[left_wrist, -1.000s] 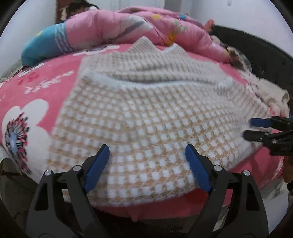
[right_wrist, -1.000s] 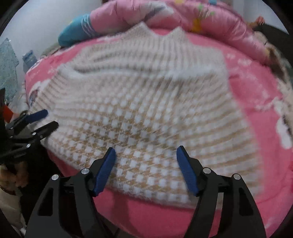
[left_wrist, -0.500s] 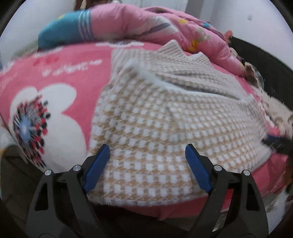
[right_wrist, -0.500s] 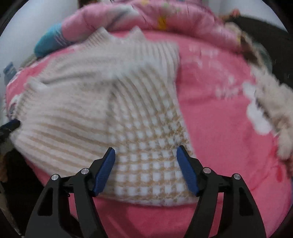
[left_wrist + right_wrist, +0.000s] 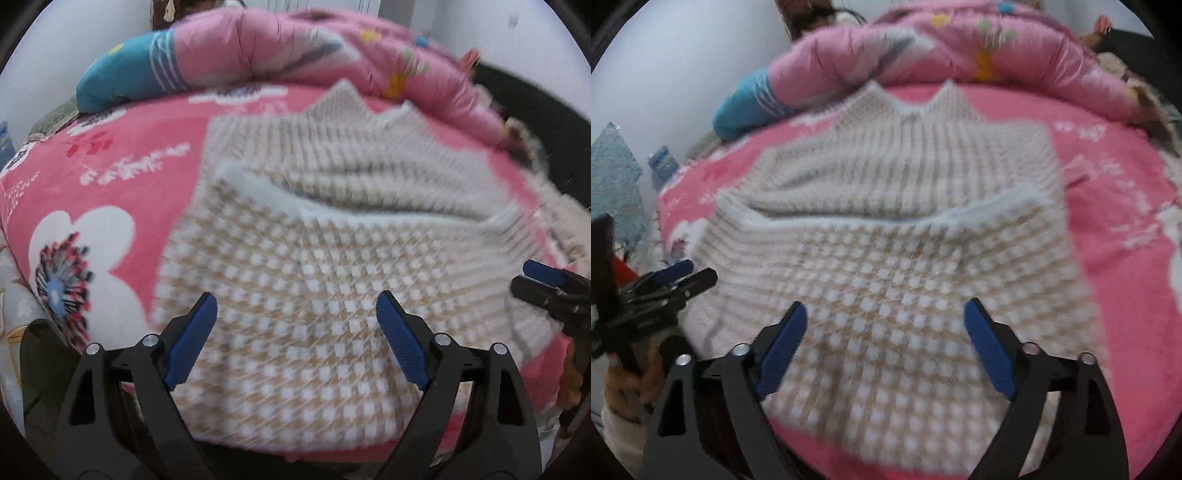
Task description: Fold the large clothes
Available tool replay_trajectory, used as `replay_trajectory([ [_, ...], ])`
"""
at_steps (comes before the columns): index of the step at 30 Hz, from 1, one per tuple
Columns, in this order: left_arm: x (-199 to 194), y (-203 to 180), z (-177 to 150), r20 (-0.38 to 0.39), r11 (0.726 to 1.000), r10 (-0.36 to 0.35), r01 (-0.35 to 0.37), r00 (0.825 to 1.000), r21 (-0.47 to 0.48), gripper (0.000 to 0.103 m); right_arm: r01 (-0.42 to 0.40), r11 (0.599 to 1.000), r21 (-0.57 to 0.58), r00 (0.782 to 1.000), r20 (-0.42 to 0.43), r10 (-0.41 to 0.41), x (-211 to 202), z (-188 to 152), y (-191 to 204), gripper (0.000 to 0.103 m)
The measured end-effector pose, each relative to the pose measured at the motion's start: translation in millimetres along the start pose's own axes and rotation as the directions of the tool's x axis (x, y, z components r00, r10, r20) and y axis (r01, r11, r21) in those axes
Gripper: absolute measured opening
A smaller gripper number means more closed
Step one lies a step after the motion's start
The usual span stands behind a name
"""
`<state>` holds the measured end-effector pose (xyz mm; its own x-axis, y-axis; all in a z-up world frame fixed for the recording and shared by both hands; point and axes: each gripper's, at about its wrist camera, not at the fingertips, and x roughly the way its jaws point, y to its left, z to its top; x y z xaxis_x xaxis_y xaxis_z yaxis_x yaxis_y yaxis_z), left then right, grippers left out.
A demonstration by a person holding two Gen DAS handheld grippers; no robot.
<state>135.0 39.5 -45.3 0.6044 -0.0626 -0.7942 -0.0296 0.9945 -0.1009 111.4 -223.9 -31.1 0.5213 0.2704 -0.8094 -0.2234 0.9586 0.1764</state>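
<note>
A beige and white checked knitted sweater [image 5: 314, 258] lies flat on the pink bed, its lower part folded up over the body, collar at the far side. It also shows in the right wrist view [image 5: 886, 266]. My left gripper [image 5: 295, 325] is open and empty, just above the sweater's near hem. My right gripper [image 5: 884, 332] is open and empty above the near hem too. Each gripper appears in the other's view: the right gripper [image 5: 543, 284] at the sweater's right edge, the left gripper [image 5: 683, 275] at its left edge.
A pink floral bedsheet [image 5: 110, 177] covers the bed. A rolled pink and blue quilt [image 5: 258, 62] lies along the far side. A dark bed frame [image 5: 535, 110] runs at the right. A blue patterned object [image 5: 613, 192] stands left of the bed.
Both grippers swung aside half a second ago and have come back to face the middle of the sweater's near hem. The sweater has not moved. Both stay open.
</note>
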Motion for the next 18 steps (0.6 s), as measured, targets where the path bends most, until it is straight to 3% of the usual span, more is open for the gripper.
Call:
replay_trajectory([
  [2, 20.1, -7.9, -5.3, -0.044, 0.998, 0.064, -0.063, 0.997, 0.007, 0.093, 0.016, 1.0, -0.004, 0.999, -0.03, -0.016, 19.6, -8.2, 2.9, 0.098],
  [4, 21.0, -18.9, -9.6, -0.008, 0.991, 0.13, -0.13, 0.991, 0.034, 0.095, 0.006, 1.0, 0.011, 1.0, -0.028, -0.006, 18.5, -7.5, 2.6, 0.098],
  [18, 21.8, -19.1, -9.1, -0.046, 0.989, 0.142, -0.143, 0.989, -0.026, 0.095, -0.05, 0.998, 0.023, 0.993, -0.108, 0.052, 19.2, -1.0, -14.0, 0.098],
])
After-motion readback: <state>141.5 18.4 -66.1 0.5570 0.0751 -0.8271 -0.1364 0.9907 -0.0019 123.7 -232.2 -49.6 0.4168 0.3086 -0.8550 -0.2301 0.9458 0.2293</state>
